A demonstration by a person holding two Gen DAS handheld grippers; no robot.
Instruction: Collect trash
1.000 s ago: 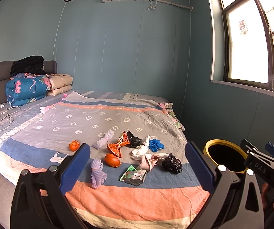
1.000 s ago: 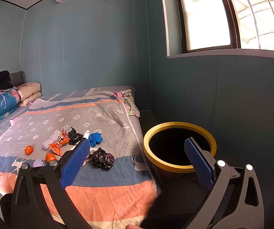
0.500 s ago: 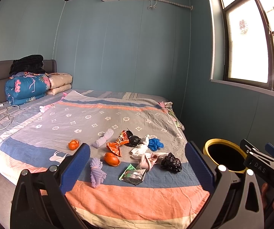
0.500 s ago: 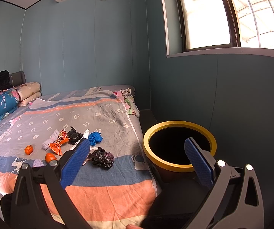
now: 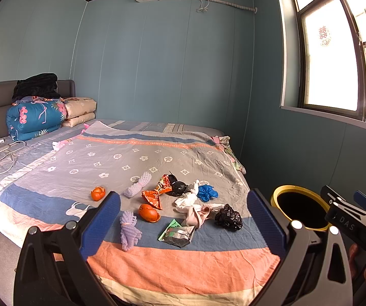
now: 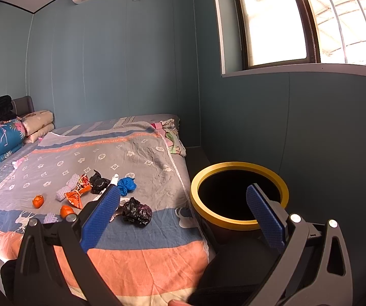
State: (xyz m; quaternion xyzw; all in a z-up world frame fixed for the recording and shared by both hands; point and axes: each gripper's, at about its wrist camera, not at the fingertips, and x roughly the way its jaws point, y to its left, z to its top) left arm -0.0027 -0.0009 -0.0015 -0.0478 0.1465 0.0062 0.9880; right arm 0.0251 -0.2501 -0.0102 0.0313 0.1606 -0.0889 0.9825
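Note:
Trash lies scattered on the bedspread (image 5: 132, 158): a crumpled black bag (image 5: 228, 217) (image 6: 136, 212), a blue wad (image 5: 206, 192) (image 6: 126, 185), white tissue (image 5: 186, 199), an orange snack wrapper (image 5: 155, 195), a green-and-silver packet (image 5: 179, 234), purple foam nets (image 5: 129, 230), and orange peels (image 5: 148, 213). A black bin with a yellow rim (image 5: 280, 191) (image 6: 239, 164) stands right of the bed. My left gripper (image 5: 183, 221) is open and empty, held before the bed's foot. My right gripper (image 6: 183, 210) is open and empty, between bed and bin.
Folded quilts and pillows (image 5: 35, 117) are stacked at the headboard. A charger cable (image 5: 1, 153) lies on the bed's left side. A wall with a window (image 6: 272, 20) stands close behind the bin. The right gripper's body shows in the left wrist view (image 5: 349, 219).
Both views have shifted only slightly; the trash pile sits a little farther left and higher in the left wrist view. Both grippers stay open and empty.

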